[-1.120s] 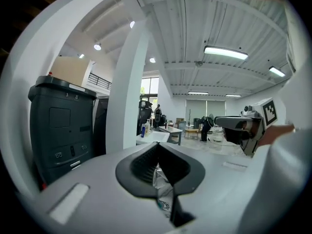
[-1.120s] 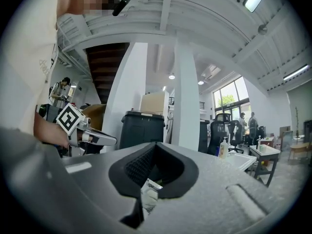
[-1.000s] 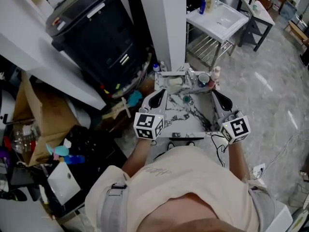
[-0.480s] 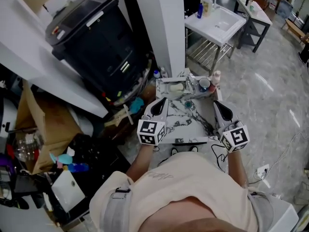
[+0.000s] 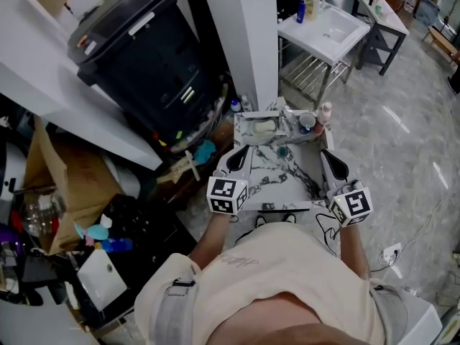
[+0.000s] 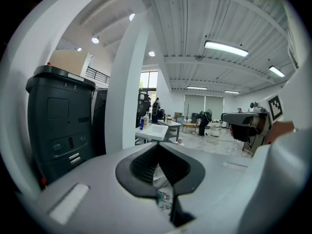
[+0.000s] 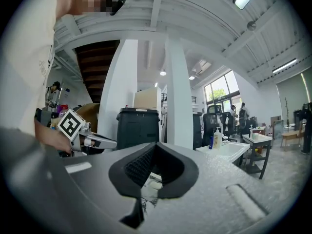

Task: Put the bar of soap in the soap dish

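Note:
A small marble-topped table stands in front of me. At its back left lies a pale bar, seemingly the soap; it is too small to tell whether it rests in a white dish. My left gripper hovers at the table's left edge, shut and empty, with its jaws meeting. At the right edge my right gripper is also shut with nothing held. Both point toward the back of the table, well short of the bar.
A cup, a small bottle and a little teal thing share the table. Behind it rise a white column and a black bin. A white sink stand is at the back right. Boxes and clutter fill the floor at left.
Both grippers have sunk a little toward the table's near edge. Their jaws stayed shut, and nothing on the table has moved.

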The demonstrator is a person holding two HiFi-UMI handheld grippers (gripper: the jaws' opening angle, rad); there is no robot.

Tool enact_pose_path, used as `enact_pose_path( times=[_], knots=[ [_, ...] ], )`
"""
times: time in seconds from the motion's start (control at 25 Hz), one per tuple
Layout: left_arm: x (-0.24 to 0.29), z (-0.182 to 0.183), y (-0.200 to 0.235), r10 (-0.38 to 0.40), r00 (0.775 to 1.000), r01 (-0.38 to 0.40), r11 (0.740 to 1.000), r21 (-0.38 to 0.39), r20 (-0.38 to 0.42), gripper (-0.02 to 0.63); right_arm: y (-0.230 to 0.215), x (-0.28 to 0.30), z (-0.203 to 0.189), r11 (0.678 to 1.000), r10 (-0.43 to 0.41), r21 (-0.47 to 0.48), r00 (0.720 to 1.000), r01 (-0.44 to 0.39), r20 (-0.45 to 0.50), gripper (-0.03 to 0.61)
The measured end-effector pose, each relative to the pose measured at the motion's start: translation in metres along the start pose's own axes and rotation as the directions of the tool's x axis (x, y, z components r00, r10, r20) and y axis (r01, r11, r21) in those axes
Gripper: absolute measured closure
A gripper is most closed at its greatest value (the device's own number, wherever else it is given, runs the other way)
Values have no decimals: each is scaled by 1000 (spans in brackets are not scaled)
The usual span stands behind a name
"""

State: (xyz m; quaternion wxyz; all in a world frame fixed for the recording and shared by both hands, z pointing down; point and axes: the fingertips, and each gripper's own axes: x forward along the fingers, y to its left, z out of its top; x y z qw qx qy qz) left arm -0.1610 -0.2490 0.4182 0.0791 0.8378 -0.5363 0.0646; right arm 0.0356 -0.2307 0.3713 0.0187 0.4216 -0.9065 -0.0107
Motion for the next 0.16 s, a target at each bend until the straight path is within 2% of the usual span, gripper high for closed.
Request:
enact_pose_path(
  times=[0.16],
  knots=[
    [0, 0, 3, 11, 1000, -11, 1000, -3, 9, 598, -7, 1, 0, 1000, -5, -10, 1000, 5, 6, 578]
  ],
)
